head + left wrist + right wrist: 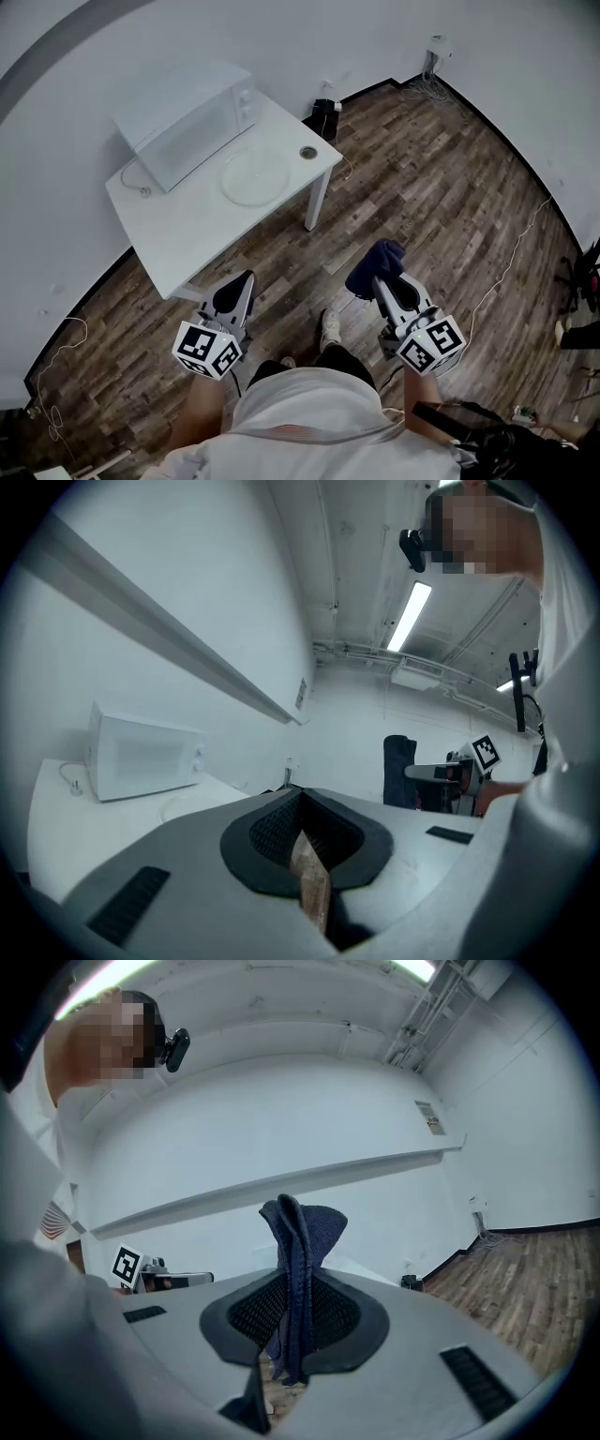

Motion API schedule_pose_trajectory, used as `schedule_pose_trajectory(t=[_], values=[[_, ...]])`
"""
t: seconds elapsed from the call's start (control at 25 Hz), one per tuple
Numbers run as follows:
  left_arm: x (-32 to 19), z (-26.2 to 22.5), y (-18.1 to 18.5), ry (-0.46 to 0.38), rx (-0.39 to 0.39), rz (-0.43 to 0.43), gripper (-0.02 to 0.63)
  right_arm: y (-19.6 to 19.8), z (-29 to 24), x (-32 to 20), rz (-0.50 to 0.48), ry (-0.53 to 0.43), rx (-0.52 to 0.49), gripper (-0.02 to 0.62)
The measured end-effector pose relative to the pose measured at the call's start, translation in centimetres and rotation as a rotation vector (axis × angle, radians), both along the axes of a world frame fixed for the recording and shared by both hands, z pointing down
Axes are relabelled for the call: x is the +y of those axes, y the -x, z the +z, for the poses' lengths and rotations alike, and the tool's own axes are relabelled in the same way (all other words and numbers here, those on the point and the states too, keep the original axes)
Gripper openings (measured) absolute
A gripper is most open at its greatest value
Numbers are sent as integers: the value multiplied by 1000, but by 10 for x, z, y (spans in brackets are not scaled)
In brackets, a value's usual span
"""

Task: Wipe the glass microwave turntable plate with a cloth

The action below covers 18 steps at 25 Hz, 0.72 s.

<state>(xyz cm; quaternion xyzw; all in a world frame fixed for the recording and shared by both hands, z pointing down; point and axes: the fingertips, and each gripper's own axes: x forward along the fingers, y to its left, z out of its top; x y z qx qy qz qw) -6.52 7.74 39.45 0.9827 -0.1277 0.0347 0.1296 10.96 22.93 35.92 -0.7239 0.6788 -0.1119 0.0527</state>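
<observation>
The round glass turntable plate (255,176) lies flat on the white table (187,234), in front of the white microwave (192,122) (141,755). Both grippers hang over the wooden floor, well short of the table. A dark blue cloth (380,261) (300,1232) (398,771) sticks up out of my right gripper (377,279) (292,1293), which is shut on it. To the left, my left gripper (240,286) (300,808) is shut with nothing in it. In the right gripper view, the left gripper (164,1279) shows at the left.
A small round ring (308,152) sits near the table's right corner, and a thin cable (131,180) lies by the microwave. A black box (323,108) and cables (427,86) lie on the floor by the wall. My shoe (329,328) stands between the grippers.
</observation>
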Motion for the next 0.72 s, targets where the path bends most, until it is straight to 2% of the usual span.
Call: schedule_pose_trajectory(t=[0.24,0.48,0.72], values=[[-29,0,-56,3,-15,-83,11,-69,3,-41,-70,0,-26,63],[-46,-9,-115,-12,-24,-203,11,-147,4,-78,-169,-4,-59,63],[-65,-13,-139,-7,-49,-317,9,-185,11,-123,-286,-14,-98,63]])
